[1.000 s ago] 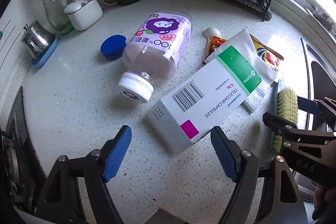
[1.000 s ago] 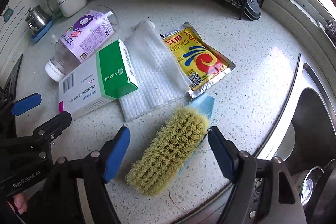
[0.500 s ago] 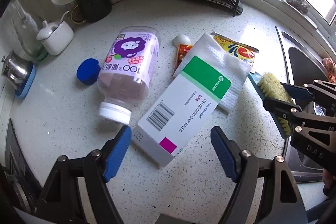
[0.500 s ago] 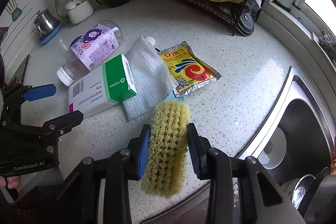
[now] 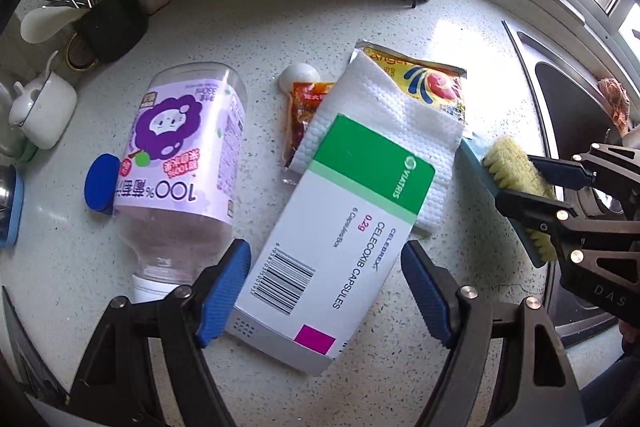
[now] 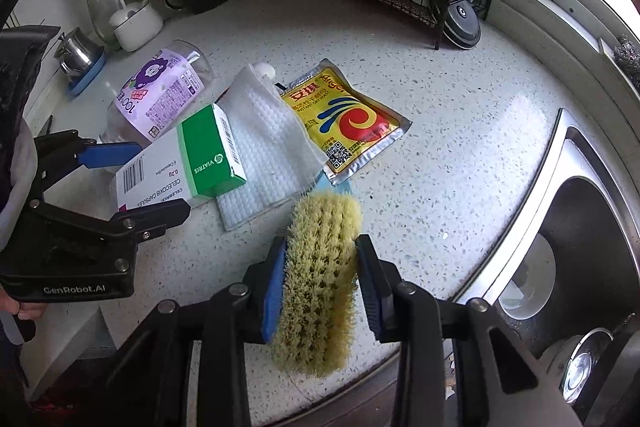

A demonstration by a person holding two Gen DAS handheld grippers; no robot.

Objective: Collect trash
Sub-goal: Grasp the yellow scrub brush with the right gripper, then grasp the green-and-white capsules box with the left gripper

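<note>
While right gripper (image 6: 320, 283) clamps brush (image 6: 320, 279), box (image 5: 340, 247) reads "CELECOXIB CAPSULES" (VIATRIS).

A white and green capsule box (image 5: 340, 227) lies flat on the speckled table (image 5: 280, 23), its green end resting on a folded white paper towel (image 5: 384, 115). Just beside the box lies an empty clear bottle (image 5: 180, 163) with a purple label, on its side, white cap toward the camera. A yellow yeast packet (image 6: 348, 119) lies flat, partly under the towel. A small orange sachet (image 5: 304, 111) sits between bottle and towel, its edge under the towel.
</note>
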